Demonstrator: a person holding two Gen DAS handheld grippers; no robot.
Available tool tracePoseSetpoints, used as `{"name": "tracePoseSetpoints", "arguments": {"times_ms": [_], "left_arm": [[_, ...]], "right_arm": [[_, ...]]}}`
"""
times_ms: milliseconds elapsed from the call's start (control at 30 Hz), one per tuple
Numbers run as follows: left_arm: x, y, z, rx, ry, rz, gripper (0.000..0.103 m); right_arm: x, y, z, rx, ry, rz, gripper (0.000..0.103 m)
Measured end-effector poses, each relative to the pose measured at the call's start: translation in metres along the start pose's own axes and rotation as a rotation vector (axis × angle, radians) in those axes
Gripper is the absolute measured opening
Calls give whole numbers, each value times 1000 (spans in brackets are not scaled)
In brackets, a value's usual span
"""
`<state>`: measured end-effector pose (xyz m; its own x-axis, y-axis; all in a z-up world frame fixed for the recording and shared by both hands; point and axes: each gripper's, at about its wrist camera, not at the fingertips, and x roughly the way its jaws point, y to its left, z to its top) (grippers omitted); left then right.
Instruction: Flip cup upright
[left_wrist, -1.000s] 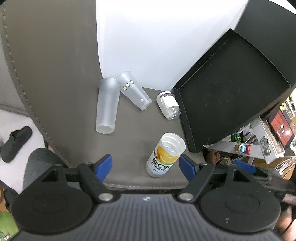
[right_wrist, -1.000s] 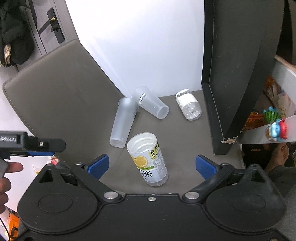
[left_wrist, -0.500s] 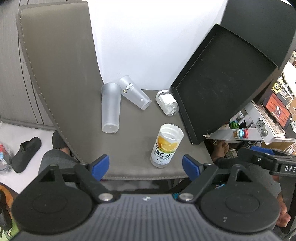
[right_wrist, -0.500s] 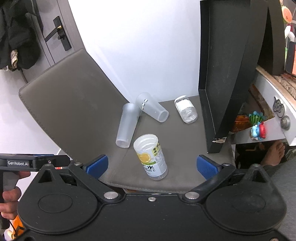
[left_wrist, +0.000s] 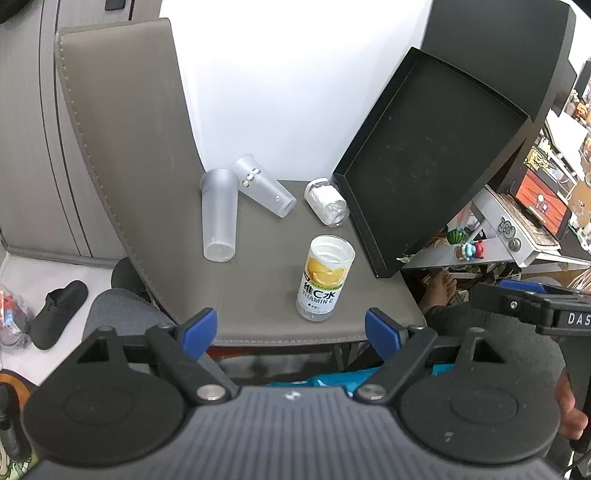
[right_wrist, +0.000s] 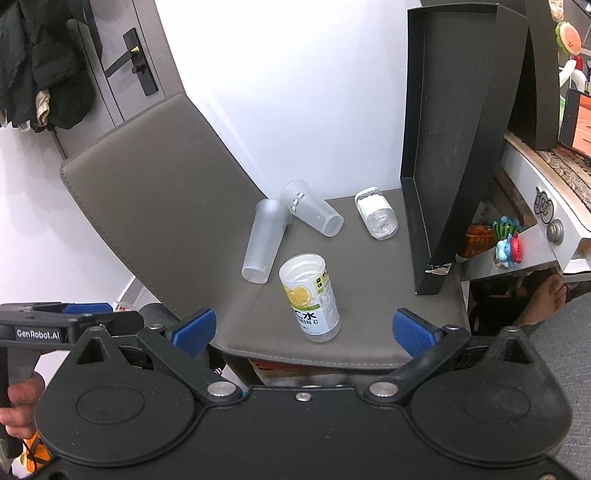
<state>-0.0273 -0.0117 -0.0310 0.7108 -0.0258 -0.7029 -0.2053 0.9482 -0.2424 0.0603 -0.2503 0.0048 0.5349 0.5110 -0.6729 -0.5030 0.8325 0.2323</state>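
A clear cup with a lemon label (left_wrist: 322, 280) (right_wrist: 312, 297) stands upright near the front of the grey chair seat (left_wrist: 266, 280) (right_wrist: 369, 295). A tall frosted cup (left_wrist: 218, 214) (right_wrist: 265, 240), a shorter frosted cup (left_wrist: 264, 190) (right_wrist: 314, 212) and a small clear jar (left_wrist: 327, 201) (right_wrist: 376, 218) lie on their sides behind it. My left gripper (left_wrist: 291, 332) is open and empty, held back from the seat's front edge. My right gripper (right_wrist: 303, 332) is open and empty, also in front of the seat.
A black tray (left_wrist: 424, 158) (right_wrist: 443, 147) leans upright at the seat's right side. The chair back (left_wrist: 122, 129) (right_wrist: 159, 177) rises on the left. A white shelf with small toys (left_wrist: 469, 247) (right_wrist: 509, 247) is to the right. A shoe (left_wrist: 55, 314) lies on the floor.
Both grippers have drawn back and up from the chair, so the seat and cups look smaller. The cups have not moved.
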Motion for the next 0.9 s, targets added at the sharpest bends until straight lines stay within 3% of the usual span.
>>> {"name": "tracePoseSetpoints", "arguments": {"times_ms": [900], "left_arm": [[-8, 0, -8, 3, -21, -1, 88]], "right_arm": [[-10, -1, -5, 6, -26, -8, 103]]}}
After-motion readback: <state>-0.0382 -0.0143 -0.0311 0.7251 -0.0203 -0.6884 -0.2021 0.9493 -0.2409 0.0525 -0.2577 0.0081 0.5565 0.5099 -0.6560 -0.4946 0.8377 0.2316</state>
